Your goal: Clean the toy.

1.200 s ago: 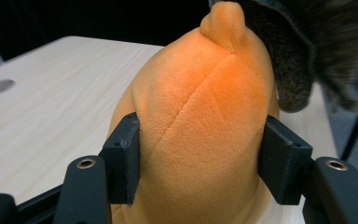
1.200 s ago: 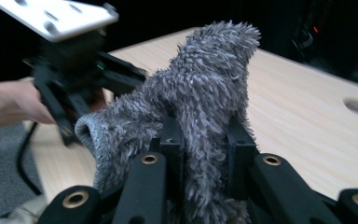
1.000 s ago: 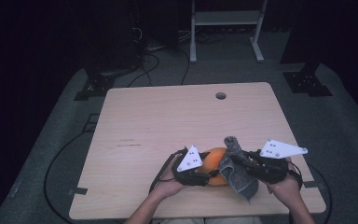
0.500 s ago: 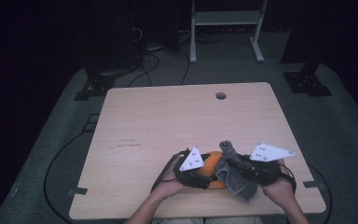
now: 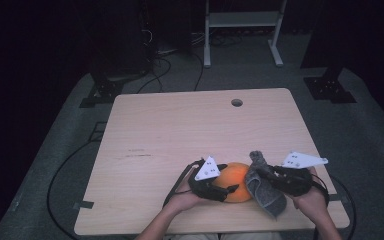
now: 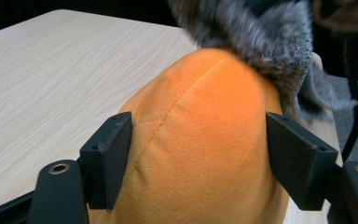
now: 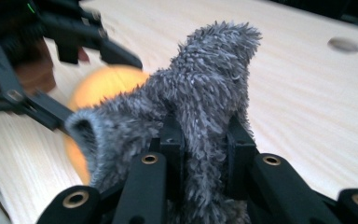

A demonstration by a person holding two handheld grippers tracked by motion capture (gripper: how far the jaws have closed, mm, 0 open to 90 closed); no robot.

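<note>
While the left hand-held gripper sat clamped narrow against the orange plush ball a second ago, its jaws have just been opening and now stand part-way apart, flanking the ball on either side; in the left gripper view the orange plush ball sits between the two black pads, and whether they press on the fabric cannot be told. The ball rests on the tabletop near the front edge, between the two hands, much where it lay before. Just to its right, the grey furry cloth drapes against the ball's side and hangs down toward the tabletop's front edge. The right hand-held gripper is pinched narrow on that cloth; in the right gripper view the grey furry cloth bunches up between the closed jaws, with a tuft standing above them. Compared with a second ago, the right hand has come lower and the cloth has sunk closer to the wood.
</note>
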